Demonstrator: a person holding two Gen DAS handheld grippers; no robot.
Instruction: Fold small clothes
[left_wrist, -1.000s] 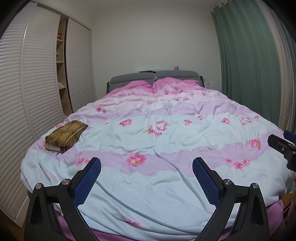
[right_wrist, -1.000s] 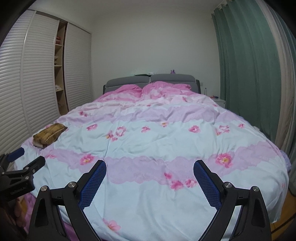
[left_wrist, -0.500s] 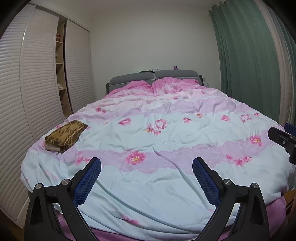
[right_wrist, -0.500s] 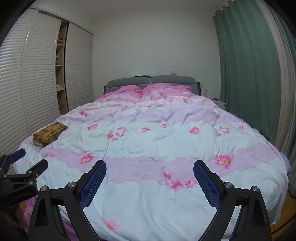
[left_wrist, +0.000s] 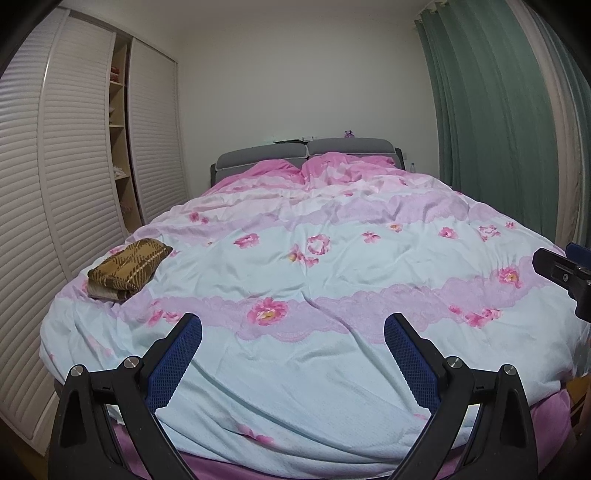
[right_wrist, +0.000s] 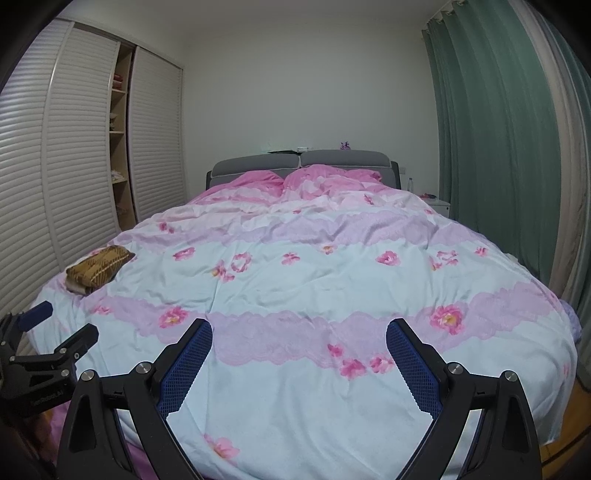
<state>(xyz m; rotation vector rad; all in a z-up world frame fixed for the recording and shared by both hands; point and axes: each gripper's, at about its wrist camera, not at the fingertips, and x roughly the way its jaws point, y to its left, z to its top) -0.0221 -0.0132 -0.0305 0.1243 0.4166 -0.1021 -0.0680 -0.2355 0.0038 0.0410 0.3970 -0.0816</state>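
A folded brown patterned garment (left_wrist: 127, 267) lies on the left side of the bed, on top of another folded pale piece; it also shows in the right wrist view (right_wrist: 99, 268). My left gripper (left_wrist: 293, 328) is open and empty, held at the foot of the bed, well short of the garment. My right gripper (right_wrist: 299, 330) is open and empty too, to the right of the left one. Each gripper's side shows at the edge of the other's view: the right gripper (left_wrist: 565, 273) and the left gripper (right_wrist: 44, 350).
The bed carries a pale blue and pink flowered duvet (left_wrist: 332, 258) with a grey headboard (left_wrist: 303, 155). White louvred wardrobe doors (left_wrist: 74, 166) stand along the left. Green curtains (left_wrist: 491, 122) hang on the right, with a small white nightstand (right_wrist: 437, 205) beside the bed.
Both grippers have drawn back and risen slightly, so more of the bed's foot shows. Both stay open and empty. The garment has not moved.
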